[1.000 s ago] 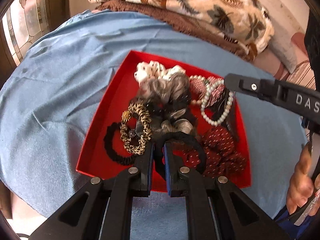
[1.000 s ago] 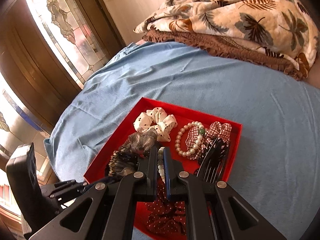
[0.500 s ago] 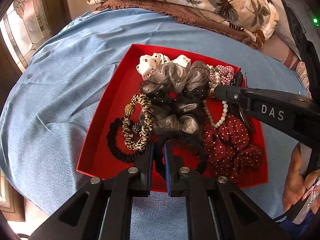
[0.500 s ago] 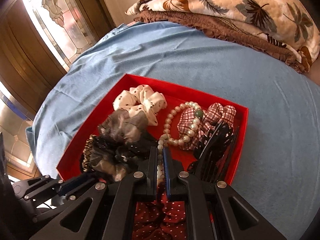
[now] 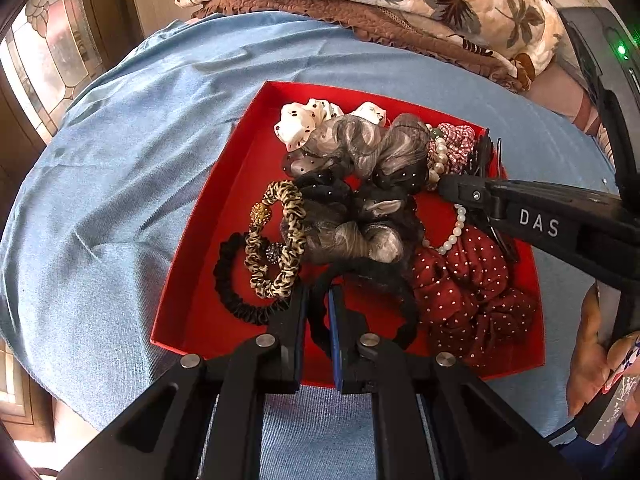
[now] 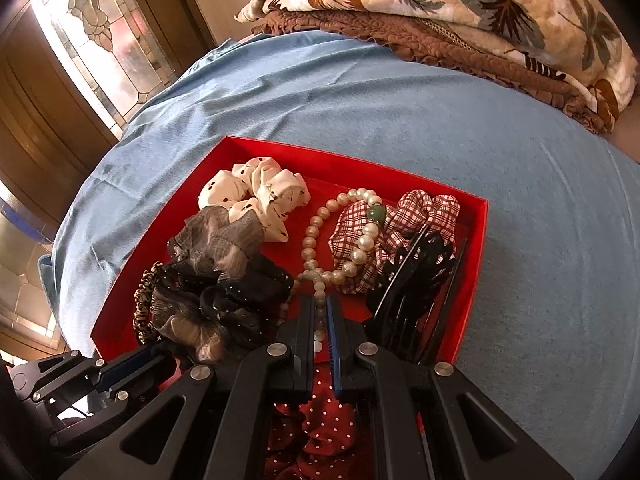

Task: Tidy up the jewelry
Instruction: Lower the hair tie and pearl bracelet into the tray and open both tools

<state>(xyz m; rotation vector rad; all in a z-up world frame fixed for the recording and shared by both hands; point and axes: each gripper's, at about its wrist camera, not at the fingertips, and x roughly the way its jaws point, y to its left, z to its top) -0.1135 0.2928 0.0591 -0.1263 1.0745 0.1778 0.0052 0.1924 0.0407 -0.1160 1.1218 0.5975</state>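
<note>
Tray: we found a red tray (image 5: 208, 216) on a blue cloth (image 5: 120, 160), centre of the left wrist view, lower centre of the right wrist view.
Left gripper: the left gripper (image 5: 318, 300) stood at the bottom centre of its own view, jaws narrow, pinching a black band (image 5: 400, 280) whose strand ran between the pads at the tray's near edge.
Right gripper: the right gripper (image 6: 320, 312) stood at the bottom centre of its view, jaws nearly together on a pearl strand (image 6: 316, 240); beads lay in the narrow gap. In the left wrist view it entered from the right, tip over the strand.
Tray contents: we noted a white dotted scrunchie (image 6: 256, 196) at the far corner, a grey and black gauze scrunchie (image 5: 360, 184) in the middle, a leopard scrunchie (image 5: 280, 240) and a black scrunchie (image 5: 232, 284) to the left, a dark red dotted scrunchie (image 5: 468, 288) lower right, a checked scrunchie (image 6: 404, 216) and black hair clips (image 6: 412, 276) on the right.
Background: a leaf-print quilt (image 6: 460, 4) lay folded along the top of both views.
Person: a hand (image 5: 592, 360) showed at the lower right edge of the left wrist view.
</note>
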